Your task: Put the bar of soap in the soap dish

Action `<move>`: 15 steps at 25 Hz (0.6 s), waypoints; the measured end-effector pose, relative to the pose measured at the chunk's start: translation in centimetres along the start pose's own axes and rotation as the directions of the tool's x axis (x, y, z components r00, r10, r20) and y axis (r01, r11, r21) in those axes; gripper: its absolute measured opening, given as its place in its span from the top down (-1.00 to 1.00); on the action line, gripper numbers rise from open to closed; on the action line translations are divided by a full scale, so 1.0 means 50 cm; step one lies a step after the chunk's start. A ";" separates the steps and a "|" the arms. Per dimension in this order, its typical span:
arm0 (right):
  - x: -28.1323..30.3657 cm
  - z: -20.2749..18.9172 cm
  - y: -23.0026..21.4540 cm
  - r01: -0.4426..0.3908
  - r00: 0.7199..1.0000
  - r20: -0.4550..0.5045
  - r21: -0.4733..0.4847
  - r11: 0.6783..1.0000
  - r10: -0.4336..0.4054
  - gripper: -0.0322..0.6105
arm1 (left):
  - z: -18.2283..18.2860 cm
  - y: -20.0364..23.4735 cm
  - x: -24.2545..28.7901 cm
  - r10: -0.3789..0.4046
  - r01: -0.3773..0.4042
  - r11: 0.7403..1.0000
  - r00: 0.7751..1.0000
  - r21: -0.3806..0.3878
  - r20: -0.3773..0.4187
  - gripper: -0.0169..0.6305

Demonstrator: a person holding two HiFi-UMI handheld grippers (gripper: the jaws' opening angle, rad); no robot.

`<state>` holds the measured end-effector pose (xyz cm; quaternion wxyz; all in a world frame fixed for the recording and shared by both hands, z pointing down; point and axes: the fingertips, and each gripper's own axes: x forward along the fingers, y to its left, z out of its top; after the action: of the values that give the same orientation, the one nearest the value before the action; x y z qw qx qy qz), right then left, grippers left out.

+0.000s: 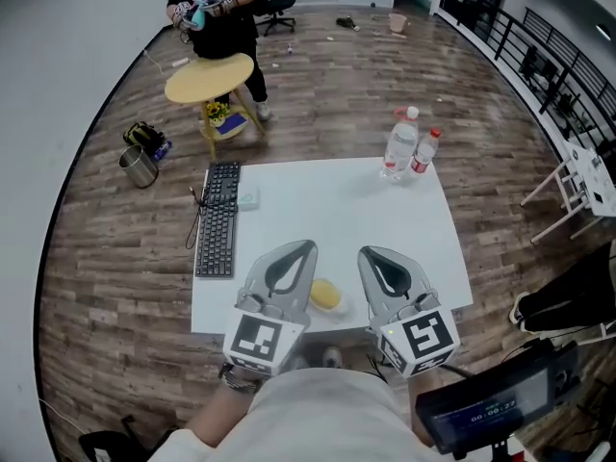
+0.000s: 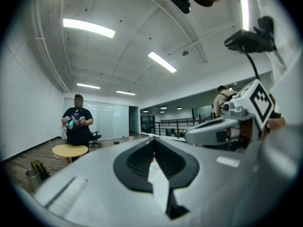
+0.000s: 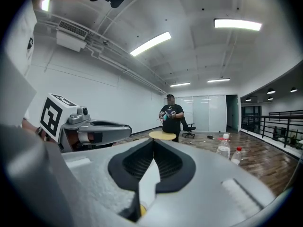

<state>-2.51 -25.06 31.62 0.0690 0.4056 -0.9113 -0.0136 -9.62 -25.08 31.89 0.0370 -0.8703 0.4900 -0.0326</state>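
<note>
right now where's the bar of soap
In the head view, the yellow bar of soap lies on the white table near its front edge, seen between the left tool and the right tool.

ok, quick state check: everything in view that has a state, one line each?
left gripper: shut, empty.
right gripper: shut, empty.
yellow soap: lying on the white table between the grippers, not held; whether anything lies under it, cannot tell.
large bottle: upright, capped.
small bottle: upright, red cap on.
metal cup: upright, open top.
</note>
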 end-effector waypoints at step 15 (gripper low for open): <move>0.006 -0.008 -0.004 0.022 0.999 -0.030 0.028 0.999 -0.022 0.89 | 0.025 0.011 -0.004 0.007 -0.006 1.000 1.000 -0.019 0.019 0.93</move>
<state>-2.49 -25.42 32.01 0.0768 0.4167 -0.9058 0.0045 -10.06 -25.14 30.58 0.0334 -0.8693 0.4927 -0.0195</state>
